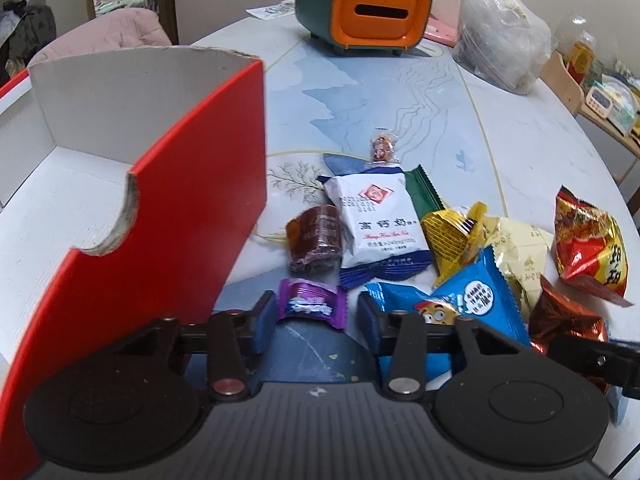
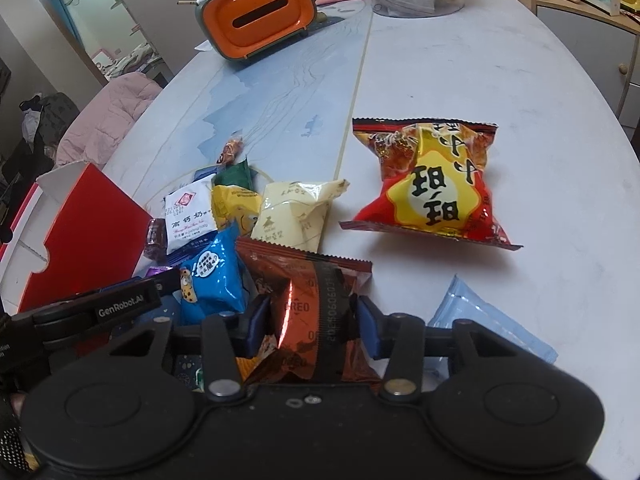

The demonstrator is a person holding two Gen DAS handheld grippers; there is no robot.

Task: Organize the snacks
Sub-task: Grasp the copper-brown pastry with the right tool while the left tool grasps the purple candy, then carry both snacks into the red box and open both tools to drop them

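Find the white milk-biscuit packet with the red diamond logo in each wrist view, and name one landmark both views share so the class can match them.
Left wrist view: the white packet lies near the middle, just right of the red box, beyond the purple candy.
Right wrist view: the white packet sits left of centre, behind the blue packet.
Shared landmark: the orange-fronted tissue box at the table's far end.

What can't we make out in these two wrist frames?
- Red box interior: left wrist view, near wall hides most of it.
- Copper packet underside: right wrist view, right gripper covers it.
- Purple candy print: blurred.
- Pale blue packet: partly behind right gripper.
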